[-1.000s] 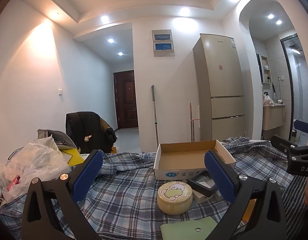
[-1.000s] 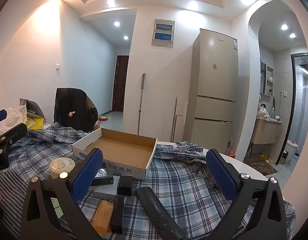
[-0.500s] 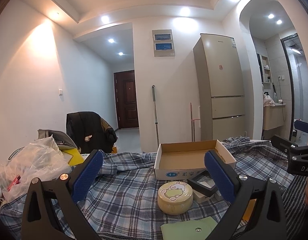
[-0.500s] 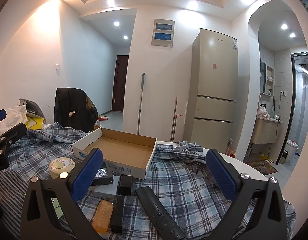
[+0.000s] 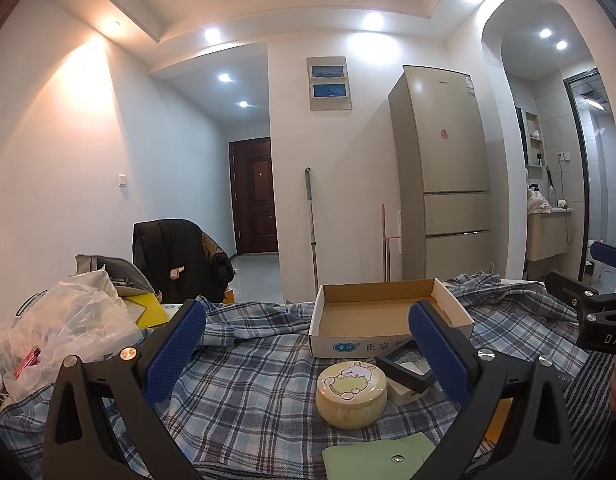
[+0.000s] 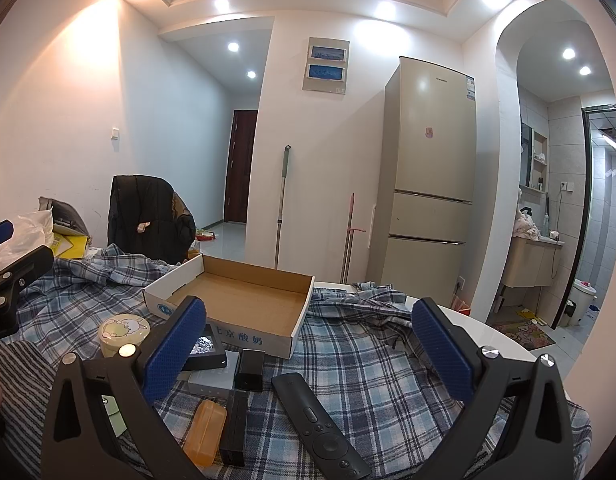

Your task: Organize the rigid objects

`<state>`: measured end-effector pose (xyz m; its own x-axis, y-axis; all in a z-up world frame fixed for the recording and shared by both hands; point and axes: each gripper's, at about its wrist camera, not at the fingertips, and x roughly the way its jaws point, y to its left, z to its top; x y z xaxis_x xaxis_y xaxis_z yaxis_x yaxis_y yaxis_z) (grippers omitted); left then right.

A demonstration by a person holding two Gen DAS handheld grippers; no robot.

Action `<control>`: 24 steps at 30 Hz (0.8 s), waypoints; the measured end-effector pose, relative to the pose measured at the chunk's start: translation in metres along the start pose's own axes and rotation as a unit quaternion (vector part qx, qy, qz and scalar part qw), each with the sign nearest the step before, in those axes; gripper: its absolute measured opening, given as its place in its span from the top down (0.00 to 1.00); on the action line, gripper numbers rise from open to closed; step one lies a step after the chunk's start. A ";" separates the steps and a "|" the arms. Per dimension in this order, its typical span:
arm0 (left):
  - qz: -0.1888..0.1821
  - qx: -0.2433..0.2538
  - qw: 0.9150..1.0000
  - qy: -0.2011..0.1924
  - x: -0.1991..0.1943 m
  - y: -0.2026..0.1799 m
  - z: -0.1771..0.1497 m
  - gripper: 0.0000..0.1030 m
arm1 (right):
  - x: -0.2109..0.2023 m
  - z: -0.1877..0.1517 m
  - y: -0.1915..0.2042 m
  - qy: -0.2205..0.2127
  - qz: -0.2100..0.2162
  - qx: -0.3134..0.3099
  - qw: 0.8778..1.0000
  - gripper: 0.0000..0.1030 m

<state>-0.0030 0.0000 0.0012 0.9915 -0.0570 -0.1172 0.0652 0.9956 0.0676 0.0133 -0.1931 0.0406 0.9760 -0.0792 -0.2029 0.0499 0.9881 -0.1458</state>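
1. The plaid cloth [image 6: 367, 364] covered the table and carried everything else.
2. The cardboard tray [image 6: 244, 304] sat open and empty on the cloth, at the far side of the clutter in both views; I took it for the place the items should go.
3. The left gripper [image 5: 308, 354] hung above the cloth with its blue pads spread wide and nothing between them.
4. The right gripper [image 6: 309, 354] was likewise wide open and held nothing.
5. The black remote [image 6: 317, 426] lay flat, directly ahead of and below the right gripper. Its long axis ran diagonally, from near the tray's front wall down toward the camera's right. The right hand looked clearly nearer to it, and a grasp would likely need the jaws turned across that axis.
6. The round yellow tin [image 5: 351, 394] stood upright just ahead of the left gripper, right of centre, nearer the right pad, apart from the tray's front wall. The left hand was nearer it.
7. The black framed case [image 5: 405, 366] leaned on a white box just right of the tin, beside the tray.
8. The orange case [image 6: 204, 432] and a black bar [image 6: 236, 426] lay side by side, left of the remote, long axes roughly toward the tray.
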 end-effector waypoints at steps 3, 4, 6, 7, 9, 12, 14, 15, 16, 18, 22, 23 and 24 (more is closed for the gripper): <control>-0.005 0.001 1.000 -0.003 0.000 0.000 0.000 0.00 | 0.001 0.000 0.000 0.004 0.000 0.001 1.000 0.00; -0.007 0.002 1.000 -0.003 0.001 -0.001 0.000 0.00 | 0.001 0.000 -0.001 0.006 0.001 0.002 1.000 0.00; -0.013 0.007 1.000 -0.003 0.001 -0.003 -0.001 0.00 | 0.001 -0.001 -0.001 0.006 0.001 0.004 1.000 0.00; -0.014 0.009 1.000 -0.003 0.001 -0.004 -0.001 0.00 | 0.000 -0.001 -0.001 0.004 0.001 0.005 1.000 0.00; -0.014 0.010 1.000 -0.006 0.000 -0.005 -0.001 0.00 | -0.001 -0.001 -0.002 0.002 0.000 0.005 1.000 0.00; -0.020 0.012 1.000 -0.013 -0.002 -0.006 0.000 0.00 | 0.000 -0.001 -0.001 0.003 0.002 0.002 1.000 0.00; -0.021 0.014 1.000 -0.016 -0.003 -0.007 0.001 0.00 | 0.002 0.000 -0.003 0.009 0.011 0.004 1.000 0.00; -0.014 0.018 1.000 -0.017 -0.003 -0.008 0.001 0.00 | 0.004 0.000 -0.004 0.012 0.015 0.006 1.000 0.00; -0.006 0.023 1.000 -0.010 -0.002 -0.010 0.004 0.00 | 0.005 0.003 -0.005 0.017 0.016 0.007 1.000 0.00; -0.001 0.021 1.000 0.012 -0.003 -0.010 0.012 0.00 | 0.001 0.012 -0.008 0.025 0.023 0.008 0.999 0.00; 0.011 0.005 1.000 0.014 -0.022 -0.007 0.035 0.00 | -0.018 0.035 -0.018 0.015 0.038 0.031 0.999 0.00; 0.018 0.012 1.000 0.007 -0.030 -0.009 0.044 0.00 | -0.021 0.040 -0.019 0.016 0.042 0.037 0.998 0.00; 0.020 0.016 1.000 0.002 -0.035 -0.011 0.049 0.00 | -0.023 0.044 -0.020 0.017 0.048 0.042 0.998 0.00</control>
<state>-0.0325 -0.0121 0.0533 0.9930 -0.0169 -0.1171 0.0292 0.9941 0.1049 -0.0008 -0.2053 0.0914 0.9693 0.0123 -0.2454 -0.0235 0.9988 -0.0424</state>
